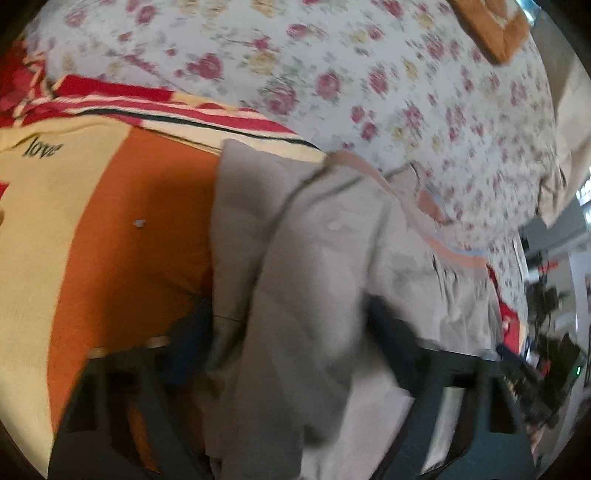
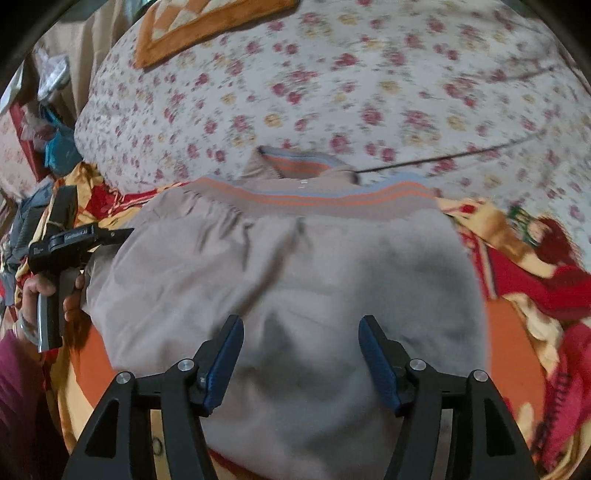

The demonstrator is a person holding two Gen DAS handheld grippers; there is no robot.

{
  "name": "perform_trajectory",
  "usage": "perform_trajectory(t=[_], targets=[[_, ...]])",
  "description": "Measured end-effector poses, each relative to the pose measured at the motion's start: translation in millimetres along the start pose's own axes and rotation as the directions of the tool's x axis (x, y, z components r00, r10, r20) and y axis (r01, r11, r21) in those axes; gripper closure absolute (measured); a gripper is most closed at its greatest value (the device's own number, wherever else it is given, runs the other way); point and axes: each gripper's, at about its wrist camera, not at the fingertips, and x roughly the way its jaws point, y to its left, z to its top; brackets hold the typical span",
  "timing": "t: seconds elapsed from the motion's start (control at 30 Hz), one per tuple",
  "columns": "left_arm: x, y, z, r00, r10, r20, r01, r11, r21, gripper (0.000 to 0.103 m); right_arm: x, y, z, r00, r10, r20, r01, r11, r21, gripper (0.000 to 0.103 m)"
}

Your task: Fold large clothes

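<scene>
Closest in, the right hand-held gripper (image 2: 301,363) hovers with its blue-padded fingers (image 2: 225,363) spread wide and nothing between them, poised over the near part of the grey garment (image 2: 280,280), probably so it can press or pick a fold line once the cloth settles. The garment lies directly ahead of it, spread on the orange and red blanket (image 2: 517,325) that covers the bed, which gives a flat, soft surface for folding. To its left, the left hand-held gripper (image 2: 110,233) reaches the garment's side edge, carried by the person's hand (image 2: 55,291). In the left wrist view grey cloth bunches up between that gripper's dark fingers (image 1: 391,332), so it seems to be grasping the garment, likely to carry that side over; blur keeps this from being certain. Farther ahead, the orange-and-blue striped waistband (image 2: 317,197) marks the garment's far end, where it meets the floral bedsheet (image 2: 332,92). Beyond lies an orange mat (image 2: 192,26).
</scene>
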Motion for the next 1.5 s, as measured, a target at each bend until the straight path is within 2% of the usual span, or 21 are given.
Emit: perform_trajectory(t=[0.03, 0.1, 0.2, 0.3, 0.47, 0.67, 0.77, 0.83, 0.93, 1.0, 1.07, 1.13, 1.23, 1.27, 1.3, 1.37, 1.47, 1.5], targets=[[0.7, -1.2, -0.8, 1.000, 0.010, 0.003, -0.010, 1.000, 0.009, 0.050, -5.6, -8.7, -2.8, 1.000, -0.001, 0.010, 0.001, 1.000, 0.015, 0.041], [1.4, -5.5, -2.4, 1.000, 0.010, 0.015, -0.011, 1.000, 0.022, 0.068, -11.8, -22.8, -7.2, 1.000, -0.014, 0.024, 0.012, 0.999, 0.045, 0.037], [-9.9, -18.1, -3.2, 0.998, 0.037, 0.053, -0.038, 0.999, 0.031, 0.083, -13.5, -46.6, -13.0, 0.999, -0.015, 0.041, 0.009, 0.991, 0.131, 0.037], [-26.0, -39.5, -3.7, 0.993, 0.077, 0.085, -0.083, 0.995, 0.059, 0.087, -15.5, -62.8, -14.7, 0.998, 0.005, 0.063, -0.017, 0.982, 0.189, 0.037], [-57.2, -90.2, -4.1, 0.991, 0.056, 0.121, -0.070, 0.991, 0.112, 0.089, -24.0, -76.5, -12.3, 0.995, 0.024, 0.099, -0.047, 0.972, 0.230, 0.037], [-67.6, -201.8, -17.9, 0.993, 0.032, 0.115, -0.063, 0.959, 0.277, 0.091, -36.3, -94.4, -10.2, 0.992, 0.002, 0.125, -0.038, 0.957, 0.288, 0.037], [-52.4, -267.2, -33.6, 0.997, 0.004, 0.081, -0.033, 0.933, 0.358, 0.093, -40.9, -112.5, -10.6, 0.992, -0.009, 0.127, -0.035, 0.941, 0.338, 0.037], [-35.1, -299.9, -44.2, 0.999, -0.005, 0.050, -0.015, 0.919, 0.394, 0.098, -47.4, -129.3, -12.4, 0.991, -0.025, 0.130, -0.028, 0.921, 0.388, 0.037], [9.6, -338.7, -63.4, 1.000, -0.002, 0.009, -0.002, 0.900, 0.436, 0.099, -57.0, -154.8, -15.6, 0.988, -0.064, 0.138, -0.005, 0.893, 0.451, 0.037], [47.7, -345.8, -75.3, 0.999, 0.030, -0.036, -0.012, 0.906, 0.423, 0.099, -60.5, -172.0, -19.4, 0.985, -0.116, 0.125, 0.040, 0.868, 0.495, 0.037], [80.3, -342.1, -86.6, 0.995, 0.021, -0.099, 0.019, 0.921, 0.390, 0.099, -61.1, -186.6, -23.0, 0.987, -0.110, 0.117, 0.030, 0.841, 0.540, 0.037], [87.3, -339.4, -93.7, 0.995, 0.008, -0.096, 0.030, 0.923, 0.383, 0.099, -64.7, -192.9, -25.9, 0.988, -0.077, 0.132, -0.011, 0.826, 0.563, 0.037], [69.6, -334.4, -90.4, 0.986, -0.058, -0.153, 0.108, 0.934, 0.341, 0.091, -72.5, -188.3, -23.1, 0.985, -0.076, 0.156, -0.020, 0.841, 0.540, 0.037], [60.6, -332.8, -89.1, 0.980, -0.088, -0.178, 0.143, 0.935, 0.324, 0.079, -73.9, -185.7, -21.2, 0.984, -0.075, 0.163, -0.024, 0.846, 0.532, 0.036], [47.1, -334.2, -90.0, 0.974, -0.126, -0.191, 0.182, 0.931, 0.318, 0.062, -74.3, -182.7, -19.9, 0.983, -0.068, 0.168, -0.032, 0.848, 0.528, 0.034], [21.6, -333.3, -93.7, 0.975, -0.150, -0.163, 0.199, 0.919, 0.341, 0.048, -73.3, -178.1, -20.2, 0.984, -0.028, 0.177, -0.071, 0.845, 0.531, 0.033], [-17.0, -322.3, -98.3, 0.980, -0.164, -0.116, 0.196, 0.903, 0.383, 0.047, -70.4, -170.3, -21.6, 0.981, 0.049, 0.187, -0.143, 0.835, 0.531, 0.032], [-28.6, -313.5, -98.6, 0.988, -0.135, -0.079, 0.155, 0.907, 0.391, 0.047, -70.3, -167.7, -22.6, 0.979, 0.072, 0.191, -0.165, 0.832, 0.530, 0.032]])
